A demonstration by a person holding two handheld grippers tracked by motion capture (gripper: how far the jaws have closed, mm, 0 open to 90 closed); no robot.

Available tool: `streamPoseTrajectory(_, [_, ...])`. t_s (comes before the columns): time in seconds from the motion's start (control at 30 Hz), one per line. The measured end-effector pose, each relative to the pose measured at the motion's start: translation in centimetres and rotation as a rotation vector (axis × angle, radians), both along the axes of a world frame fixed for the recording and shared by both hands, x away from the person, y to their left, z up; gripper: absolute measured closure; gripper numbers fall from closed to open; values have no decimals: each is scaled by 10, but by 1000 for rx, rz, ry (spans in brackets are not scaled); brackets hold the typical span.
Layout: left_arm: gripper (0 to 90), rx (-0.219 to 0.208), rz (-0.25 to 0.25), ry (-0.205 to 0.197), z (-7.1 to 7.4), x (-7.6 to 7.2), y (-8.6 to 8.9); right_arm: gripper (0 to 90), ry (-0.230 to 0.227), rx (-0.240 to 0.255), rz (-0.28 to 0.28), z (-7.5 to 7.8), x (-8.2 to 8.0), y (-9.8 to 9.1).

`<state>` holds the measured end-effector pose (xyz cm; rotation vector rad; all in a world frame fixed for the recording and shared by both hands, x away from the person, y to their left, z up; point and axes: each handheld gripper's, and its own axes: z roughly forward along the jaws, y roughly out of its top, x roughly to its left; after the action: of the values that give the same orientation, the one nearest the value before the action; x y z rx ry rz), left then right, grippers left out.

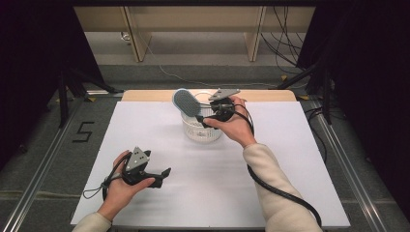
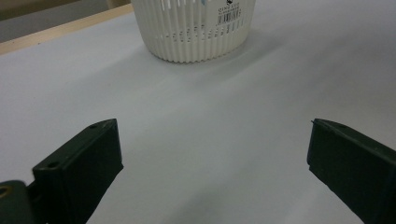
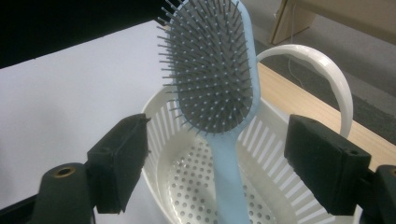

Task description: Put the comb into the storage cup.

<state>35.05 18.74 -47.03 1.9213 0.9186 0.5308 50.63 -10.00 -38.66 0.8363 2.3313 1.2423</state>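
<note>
Hairbrush (image 3: 212, 70) stands between the jaws of my right gripper (image 1: 205, 118), its pale blue handle running down into the white basket (image 3: 187, 186) just below and ahead of the gripper, bristle head up and leaning away from me. The jaws are spread with clear space on both sides of the handle, so nothing is clamped. My reading is that the brush is at the basket step, either just dropped in or about to be taken out; I cannot tell which from this alone. If I am to lift it, the next move calls for closing squarely on the handle; if it is placed, I only need to draw back without knocking the head. My right hand (image 1: 234, 126) is raised above the bench (image 1: 290, 159), wrist bent toward the basket. My left gripper (image 1: 162, 175) rests low on the bench, jaws wide apart, pointing at the basket well ahead of it.
</note>
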Motion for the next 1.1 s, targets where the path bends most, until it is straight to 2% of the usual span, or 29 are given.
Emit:
streamPoseTrajectory(0.47, [26,1,5,0,0,0,0,154,8,43,57,2,-15,-30])
streamPoseTrajectory(0.6, [26,2,8,-2,-1,0,0,153,2,77,49,0,-20,-39])
streamPoseTrajectory(0.9, [26,4,12,-2,-1,0,1,142,-26,115,48,-1,-31,-53])
streamPoseTrajectory(1.1, [25,4,11,-1,-1,0,1,137,-49,111,45,-4,-40,-62])
